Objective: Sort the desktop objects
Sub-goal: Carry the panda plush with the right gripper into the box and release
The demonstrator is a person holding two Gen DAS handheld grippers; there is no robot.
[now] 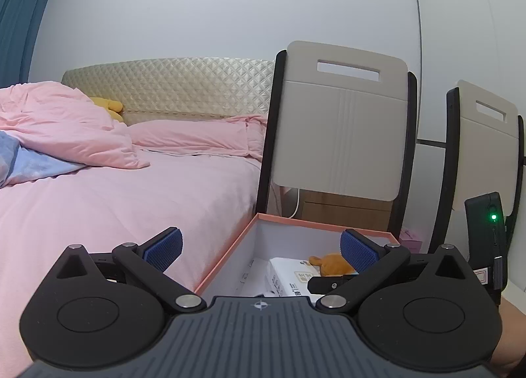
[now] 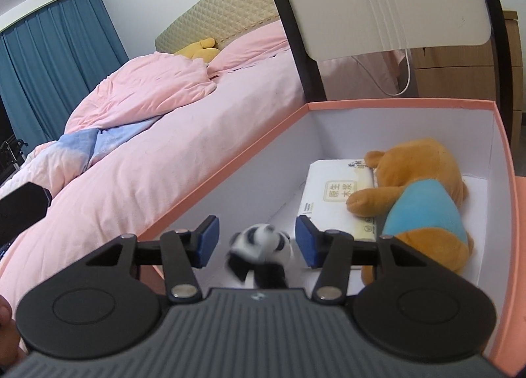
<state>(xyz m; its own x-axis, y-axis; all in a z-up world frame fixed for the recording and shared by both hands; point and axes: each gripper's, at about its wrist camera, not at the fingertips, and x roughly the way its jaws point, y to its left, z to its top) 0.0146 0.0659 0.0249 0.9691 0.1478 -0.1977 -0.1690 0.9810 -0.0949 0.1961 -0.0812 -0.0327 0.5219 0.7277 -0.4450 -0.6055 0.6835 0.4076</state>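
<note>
A pink-rimmed box [image 2: 388,103] with white inner walls stands beside the bed. Inside lie a white tissue pack [image 2: 332,193] and an orange plush bear [image 2: 417,200] in a blue shirt. My right gripper [image 2: 256,239] is open over the box's near end. A small black-and-white panda toy [image 2: 259,248] sits blurred between its blue pads, touching neither. My left gripper [image 1: 261,251] is open and empty above the box's left rim [image 1: 227,256]. The bear [image 1: 330,264] and tissue pack [image 1: 289,274] also show in the left wrist view.
A bed with pink bedding [image 1: 131,193] lies left of the box. Two beige chair backs [image 1: 342,128] [image 1: 483,144] stand behind it. A wooden cabinet [image 2: 460,75] and a white cable [image 2: 406,75] are beyond. Blue curtains [image 2: 49,59] hang at far left.
</note>
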